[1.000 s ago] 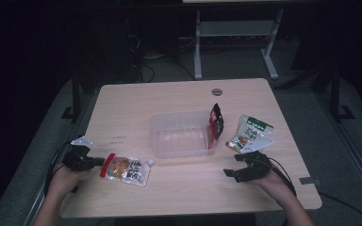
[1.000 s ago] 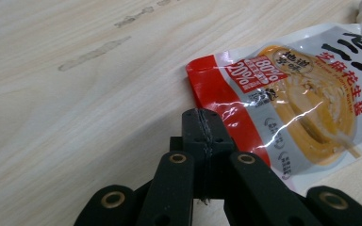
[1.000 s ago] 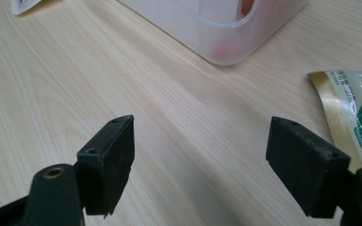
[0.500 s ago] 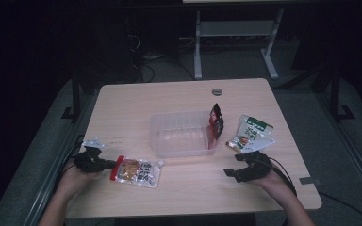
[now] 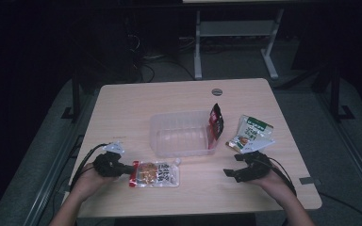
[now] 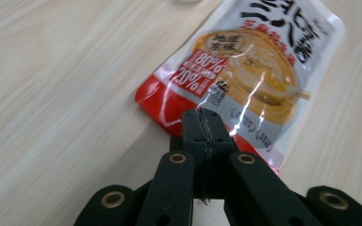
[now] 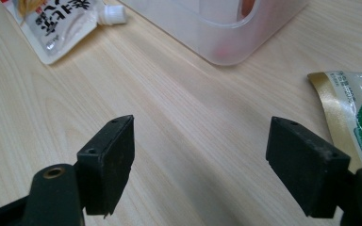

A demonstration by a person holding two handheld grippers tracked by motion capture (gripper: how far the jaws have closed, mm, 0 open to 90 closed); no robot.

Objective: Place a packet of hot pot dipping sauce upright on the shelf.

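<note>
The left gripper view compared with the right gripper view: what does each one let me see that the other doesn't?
The left gripper view alone shows the left gripper with its jaws shut on the red bottom edge of the spouted pouch, its printed front readable. The right gripper view alone shows the right gripper open above bare wood, the clear plastic bin and a green and gold packet. Both show the wooden table and that same pouch; the right gripper view catches its white spout end.

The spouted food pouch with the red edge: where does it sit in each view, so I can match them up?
High view: spouted pouch lower left of centre, at the left gripper.
Left gripper view: upper right, red edge pinched in the shut jaws.
Right gripper view: top left corner, white spout showing.
Shared landmark: clear tub, also in the right gripper view.
</note>
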